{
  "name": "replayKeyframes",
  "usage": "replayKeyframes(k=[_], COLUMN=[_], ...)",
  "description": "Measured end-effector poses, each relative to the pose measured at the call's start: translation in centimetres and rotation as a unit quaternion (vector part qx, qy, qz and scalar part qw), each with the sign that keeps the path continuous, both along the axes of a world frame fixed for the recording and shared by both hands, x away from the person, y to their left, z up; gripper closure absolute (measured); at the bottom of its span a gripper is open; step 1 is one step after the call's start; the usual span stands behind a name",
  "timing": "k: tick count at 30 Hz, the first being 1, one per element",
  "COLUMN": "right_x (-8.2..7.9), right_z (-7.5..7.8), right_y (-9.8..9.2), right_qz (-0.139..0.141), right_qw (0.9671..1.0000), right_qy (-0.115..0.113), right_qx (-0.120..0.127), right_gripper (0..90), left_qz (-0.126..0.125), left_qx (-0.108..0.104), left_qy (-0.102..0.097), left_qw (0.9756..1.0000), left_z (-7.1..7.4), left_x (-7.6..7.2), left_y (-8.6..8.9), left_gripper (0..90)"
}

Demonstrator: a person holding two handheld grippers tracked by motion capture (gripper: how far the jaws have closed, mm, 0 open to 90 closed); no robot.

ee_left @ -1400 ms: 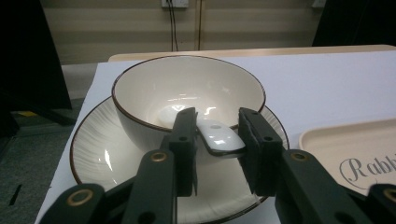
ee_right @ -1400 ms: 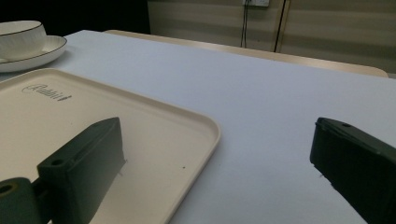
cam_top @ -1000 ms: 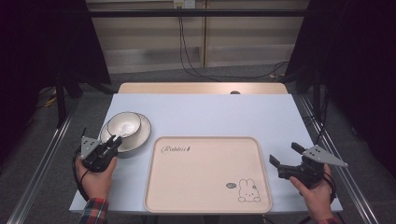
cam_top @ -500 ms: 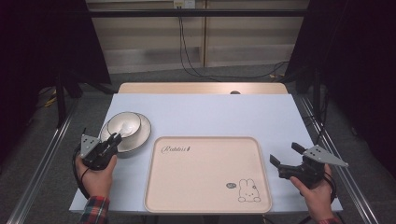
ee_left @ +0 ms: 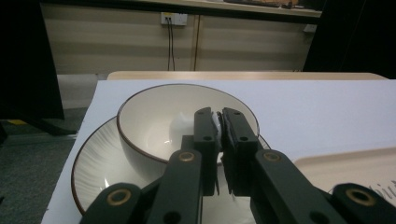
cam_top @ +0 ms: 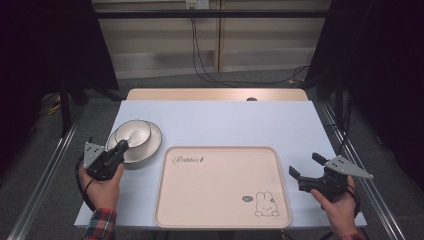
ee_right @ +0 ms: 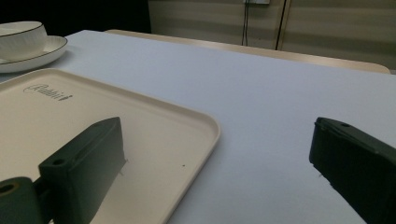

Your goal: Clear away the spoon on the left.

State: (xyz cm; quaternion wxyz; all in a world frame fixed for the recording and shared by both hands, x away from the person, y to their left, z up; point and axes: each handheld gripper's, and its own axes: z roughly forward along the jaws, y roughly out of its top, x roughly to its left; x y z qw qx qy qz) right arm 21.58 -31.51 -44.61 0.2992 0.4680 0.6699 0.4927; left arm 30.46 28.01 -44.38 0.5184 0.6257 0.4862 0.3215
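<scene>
High view: bowl [cam_top: 131, 134] sits on a plate [cam_top: 151, 145] at about 9 o'clock on the table [cam_top: 225, 120], just beside the tray's [cam_top: 220, 200] far-left corner. Left gripper [cam_top: 120, 146] comes in from 7 o'clock, jaws over the bowl's near rim. Right gripper [cam_top: 303, 167] waits at 4 o'clock off the tray's right edge, jaws spread, nothing in them.

Left gripper view: jaws have just been closing and now stand almost together on the bowl's [ee_left: 159, 121] near wall, a pale strip of rim pinched between the pads. Reads as a grip on the rim. Plate [ee_left: 100, 163] underneath, not held.

Right gripper view: jaws wide apart, empty, aimed across the tray [ee_right: 154, 130] corner; bowl [ee_right: 21, 35] and plate [ee_right: 32, 53] at 10 o'clock, well apart.

Step, my read: grasp just made, lift not started. Next move needs a straight lift so the plate stays put, then carry toward 3 o'clock onto the tray. Rim pinch is thin; watch for the bowl tilting.
</scene>
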Motion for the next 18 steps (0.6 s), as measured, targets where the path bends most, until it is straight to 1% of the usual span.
replayKeyframes(k=[2,3,6,7,9,11,15,18], right_x=[0.0,0.0,0.0,0.0,0.0,0.0,0.1,0.1], right_z=[0.0,0.0,0.0,0.0,0.0,-0.1,-0.1,-0.1], right_y=[-0.1,-0.1,-0.1,-0.1,-0.1,-0.1,-0.2,-0.3], right_qz=[-0.001,-0.001,-0.002,-0.002,0.001,0.002,0.003,0.000], right_qw=[1.0000,1.0000,1.0000,1.0000,1.0000,0.9999,1.0000,1.0000], right_qy=[-0.002,-0.003,-0.003,-0.002,0.000,0.005,-0.001,-0.001], right_qx=[0.000,0.001,0.002,0.002,0.005,0.011,0.007,0.010], right_gripper=[3.0,3.0,3.0,3.0,3.0,3.0,2.9,2.8], left_qz=[0.000,0.000,0.002,0.003,0.006,0.005,0.002,0.004], left_qx=[0.000,0.004,0.003,0.006,-0.002,0.003,0.008,0.005], left_qy=[-0.004,-0.003,-0.006,-0.006,-0.004,-0.002,0.002,0.006], left_qw=[1.0000,1.0000,1.0000,1.0000,1.0000,1.0000,1.0000,1.0000], left_z=[0.3,0.4,0.7,0.8,1.0,1.3,1.8,2.1], left_x=[0.2,0.3,0.7,0.8,1.2,1.5,2.3,3.1], left_y=[0.0,0.1,0.1,0.2,0.2,0.2,-0.2,-0.5], left_gripper=[84.8,84.8,84.8,84.8,84.7,84.7,84.7,84.7])
